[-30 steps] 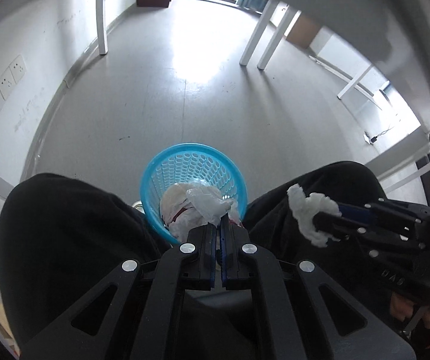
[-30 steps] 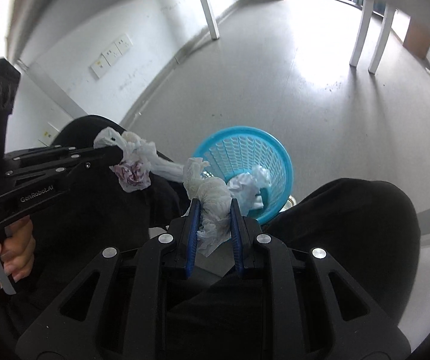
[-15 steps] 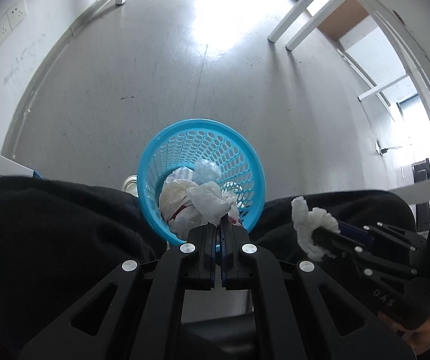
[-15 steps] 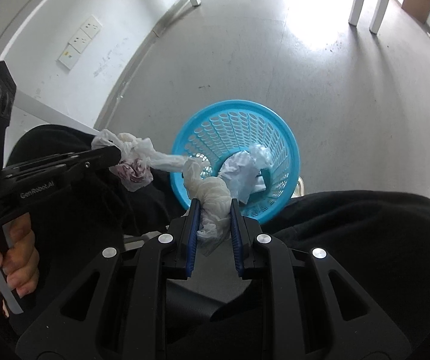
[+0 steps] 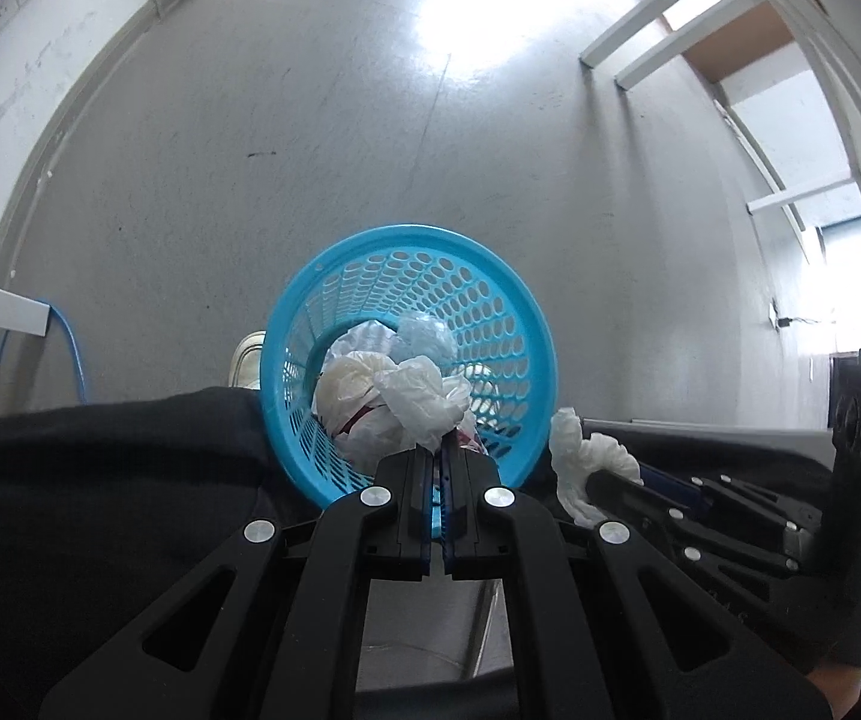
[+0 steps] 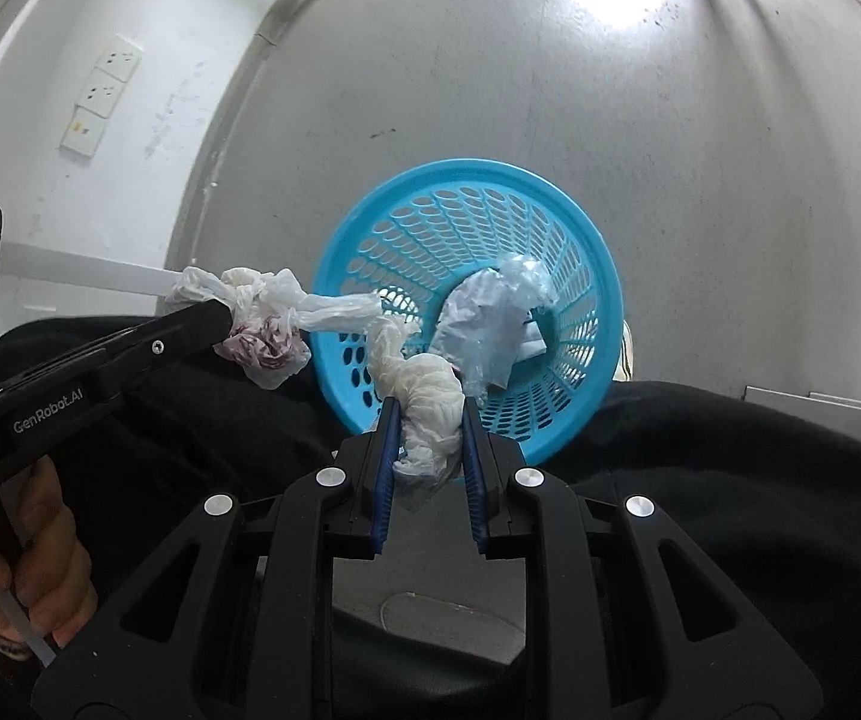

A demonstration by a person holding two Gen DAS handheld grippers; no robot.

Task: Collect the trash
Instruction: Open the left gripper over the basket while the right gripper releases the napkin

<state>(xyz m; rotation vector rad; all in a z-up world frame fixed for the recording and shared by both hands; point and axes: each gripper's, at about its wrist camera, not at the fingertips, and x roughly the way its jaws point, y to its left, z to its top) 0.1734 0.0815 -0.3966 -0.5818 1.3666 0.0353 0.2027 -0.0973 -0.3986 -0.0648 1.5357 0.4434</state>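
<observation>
At the far left of the right wrist view, a hand (image 6: 28,564) grasps the handle of the left gripper (image 6: 223,315), which reaches in from that side. Its jaws are clamped on a crumpled white plastic bag (image 6: 262,312) with a reddish-purple stained patch underneath; a twisted strip of the bag stretches rightward and meets the rim of the blue basket (image 6: 598,276). The same wad sits at the fingertips in the left wrist view, in front of the basket's opening.

The basket is perforated plastic and stands on the grey floor (image 6: 490,90) between the person's black-clad legs (image 6: 730,480). Inside it lies crumpled clear film and white paper (image 6: 490,324).

Further right, the right gripper (image 6: 427,438) points steeply down at the basket's near rim. Its blue-padded jaws pinch a wrinkled white tissue wad (image 6: 430,402), which bulges up above the fingertips and hangs out below them. In the left wrist view this gripper enters from the right, the tissue sticking out just beside the basket's outer wall.

On the white wall, upper left, are three wall sockets (image 6: 100,102).
</observation>
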